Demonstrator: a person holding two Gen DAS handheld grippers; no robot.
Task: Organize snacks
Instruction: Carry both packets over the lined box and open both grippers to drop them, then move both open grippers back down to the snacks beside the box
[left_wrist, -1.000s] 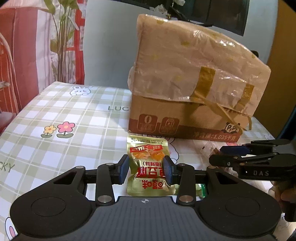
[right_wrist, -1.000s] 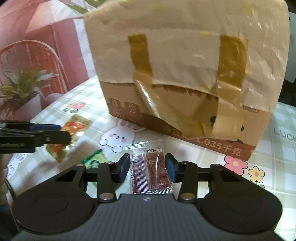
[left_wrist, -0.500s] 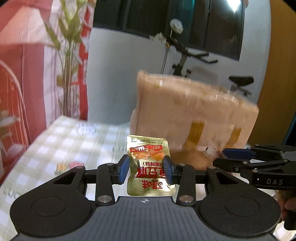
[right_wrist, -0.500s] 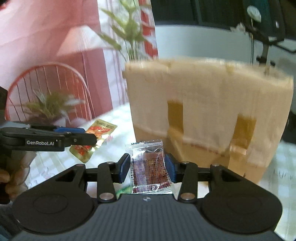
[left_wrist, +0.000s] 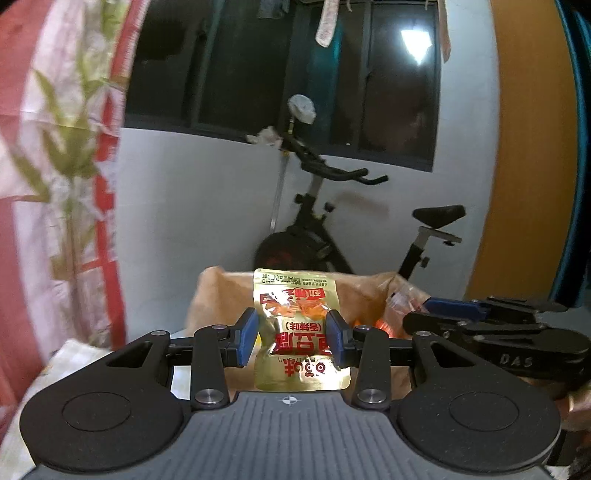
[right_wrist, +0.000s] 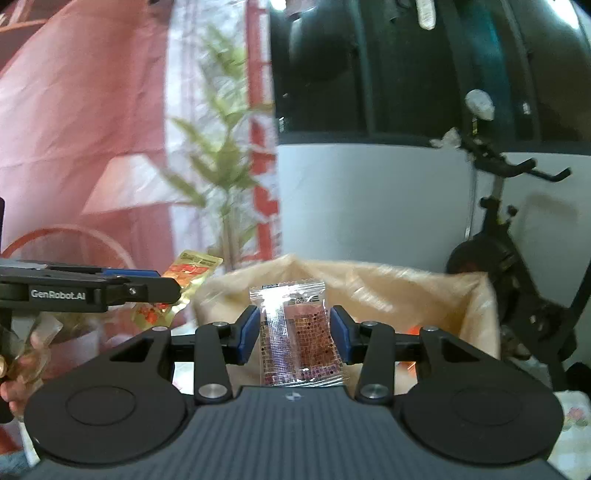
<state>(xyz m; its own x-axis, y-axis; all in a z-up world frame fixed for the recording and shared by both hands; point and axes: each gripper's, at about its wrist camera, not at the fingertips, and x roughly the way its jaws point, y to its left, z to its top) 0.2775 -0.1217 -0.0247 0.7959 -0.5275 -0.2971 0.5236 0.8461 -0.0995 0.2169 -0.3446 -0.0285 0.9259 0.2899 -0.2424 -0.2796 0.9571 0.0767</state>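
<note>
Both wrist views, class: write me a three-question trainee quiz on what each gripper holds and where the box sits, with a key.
1. True or false: the left gripper is shut on a gold snack packet.
2. Which packet does the right gripper hold? A) a green one B) a clear packet with a reddish-brown snack C) none
3. Fill in: beyond both packets stands an open ____ lined with a plastic bag.

Key
1. True; the blue pads press its two sides.
2. B, the clear packet sits clamped between the pads.
3. Cardboard box; its open top shows in both wrist views, with an exercise bike behind it.
</note>
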